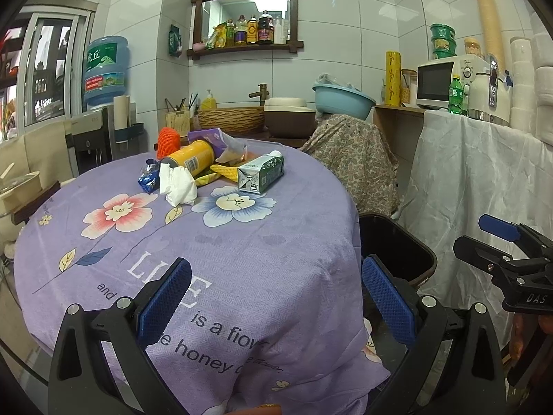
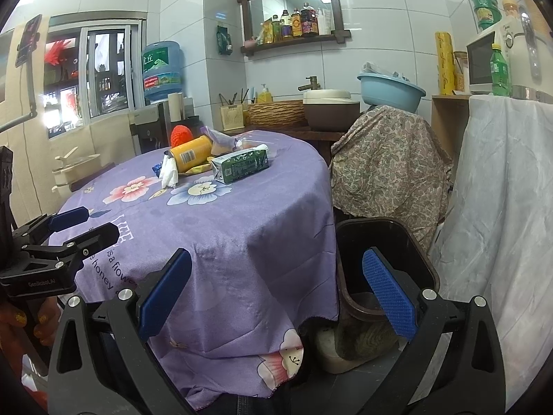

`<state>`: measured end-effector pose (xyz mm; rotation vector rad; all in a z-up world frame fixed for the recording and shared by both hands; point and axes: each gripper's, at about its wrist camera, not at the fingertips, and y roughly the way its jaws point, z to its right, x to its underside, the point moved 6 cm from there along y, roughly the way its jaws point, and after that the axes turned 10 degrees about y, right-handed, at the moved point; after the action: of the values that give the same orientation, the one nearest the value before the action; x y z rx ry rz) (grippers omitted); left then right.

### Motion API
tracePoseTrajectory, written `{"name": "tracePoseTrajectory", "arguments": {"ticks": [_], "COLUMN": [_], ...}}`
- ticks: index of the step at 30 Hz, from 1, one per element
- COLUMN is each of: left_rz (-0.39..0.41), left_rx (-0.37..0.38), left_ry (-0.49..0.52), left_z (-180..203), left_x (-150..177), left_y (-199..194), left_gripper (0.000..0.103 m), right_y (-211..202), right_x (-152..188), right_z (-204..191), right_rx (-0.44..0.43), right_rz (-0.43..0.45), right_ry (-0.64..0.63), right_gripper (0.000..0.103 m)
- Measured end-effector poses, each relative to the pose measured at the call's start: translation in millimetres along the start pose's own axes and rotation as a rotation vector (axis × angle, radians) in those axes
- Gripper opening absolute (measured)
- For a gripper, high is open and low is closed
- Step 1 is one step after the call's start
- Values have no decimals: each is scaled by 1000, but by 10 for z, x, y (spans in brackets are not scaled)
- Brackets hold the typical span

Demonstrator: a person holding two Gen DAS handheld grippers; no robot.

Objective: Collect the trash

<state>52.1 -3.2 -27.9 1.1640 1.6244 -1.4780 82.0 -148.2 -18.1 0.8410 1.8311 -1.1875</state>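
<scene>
A trash pile lies at the far side of the round table with a purple cloth (image 1: 242,269): a tipped yellow can (image 1: 190,159), a crumpled white tissue (image 1: 178,186), a green-white carton (image 1: 261,173), a blue wrapper (image 1: 148,177) and an orange foam net (image 1: 168,141). A black bin (image 2: 383,238) stands on the floor right of the table. My left gripper (image 1: 276,299) is open over the near table edge, holding nothing. My right gripper (image 2: 276,294) is open and empty, low between table edge and bin. Each gripper shows in the other's view: right gripper (image 1: 484,238), left gripper (image 2: 90,226).
A paisley-covered object (image 1: 356,152) with a blue basin (image 1: 342,98) stands behind the bin. A white-draped counter (image 1: 466,180) with a microwave (image 1: 439,81) lines the right. A water dispenser (image 1: 100,131) and a sink (image 1: 235,117) stand behind the table.
</scene>
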Motion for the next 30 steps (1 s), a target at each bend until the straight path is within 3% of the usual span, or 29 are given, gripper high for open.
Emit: {"name": "tracePoseTrajectory", "arguments": {"ticks": [24, 30], "left_rz": [-7, -65], "left_rx": [8, 51], "left_ry": [1, 22], "left_z": [59, 70], "left_x": [19, 77], "left_y": [2, 145], "left_gripper": [98, 98], "right_y": [30, 218], "right_x": [32, 132], "right_z": [-7, -13], "right_rx": [2, 15], "right_rz": [-11, -78], "right_ry": [3, -12], "right_gripper": [98, 98]}}
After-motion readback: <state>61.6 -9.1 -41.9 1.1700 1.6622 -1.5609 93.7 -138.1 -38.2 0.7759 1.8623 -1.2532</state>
